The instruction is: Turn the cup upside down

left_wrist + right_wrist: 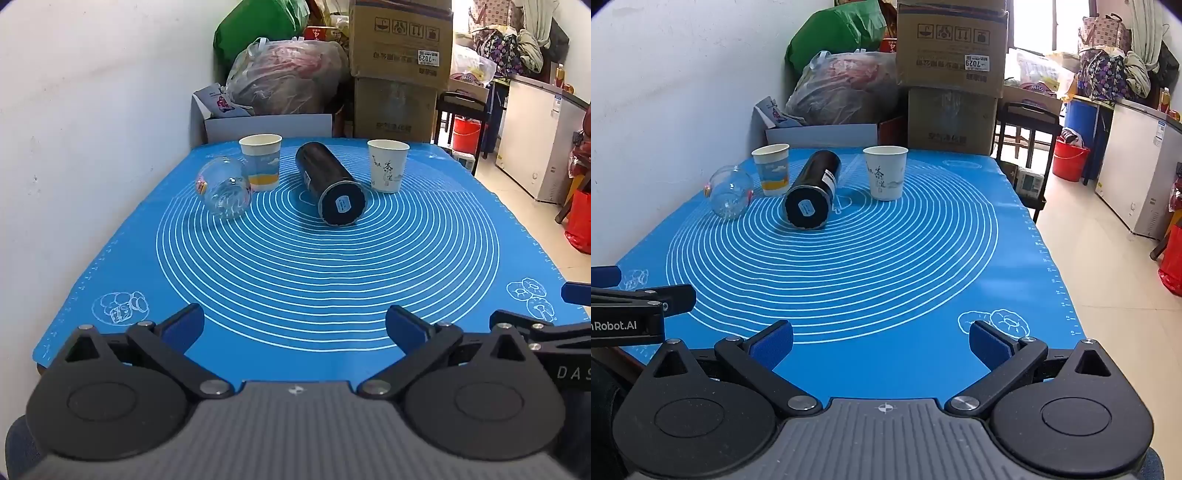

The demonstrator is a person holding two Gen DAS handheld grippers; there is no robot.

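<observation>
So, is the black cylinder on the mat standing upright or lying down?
Lying down. The black cylinder rests on its side on the blue mat, its flat labelled end facing both cameras.

— What's behind the blue mat [295, 280]?
— Stacked cardboard boxes [400, 66], a plastic bag [284, 74], and a green bag [258, 22] above it.
— And to the right?
— A red bucket [1070, 157] on the floor beside a white freezer [1137, 166].

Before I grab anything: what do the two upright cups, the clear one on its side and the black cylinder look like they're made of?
Blue-and-orange cup and white ink-print cup: likely paper, matte, with rolled rims and printed walls.
Clear cup: transparent and glinting; glass or hard plastic, cannot tell which.
Black cylinder: smooth, slightly glossy shell with a label on its end; metal or plastic, unclear.
</observation>
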